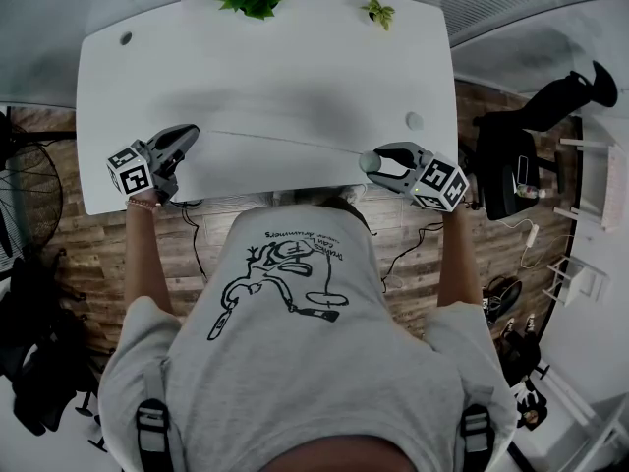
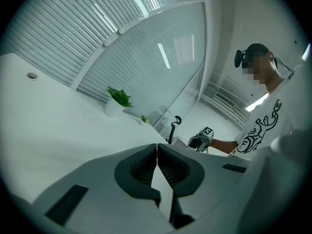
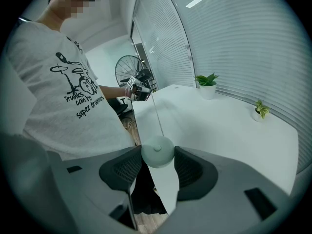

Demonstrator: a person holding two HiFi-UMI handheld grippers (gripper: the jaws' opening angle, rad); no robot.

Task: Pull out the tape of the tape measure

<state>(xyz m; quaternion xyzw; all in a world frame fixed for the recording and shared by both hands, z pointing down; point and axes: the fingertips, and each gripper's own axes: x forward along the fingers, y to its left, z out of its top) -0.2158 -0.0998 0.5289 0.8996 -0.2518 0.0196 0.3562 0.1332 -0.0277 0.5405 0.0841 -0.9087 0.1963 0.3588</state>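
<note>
Between the jaws of the right gripper (image 3: 157, 155) sits the round tape measure (image 3: 157, 149), clamped just above the desk's (image 1: 275, 57) front edge. Its tape (image 1: 285, 142) runs across to the left gripper (image 2: 157, 147), whose jaws are pinched together on its end.

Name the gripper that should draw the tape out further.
Left, probably. The left gripper is shut on the end of the tape, so moving it away lengthens the pull. The right gripper clamps the round case and can simply anchor it.

Left gripper (image 2: 157, 149) jaws together; right gripper (image 2: 201, 139) beyond.
</note>
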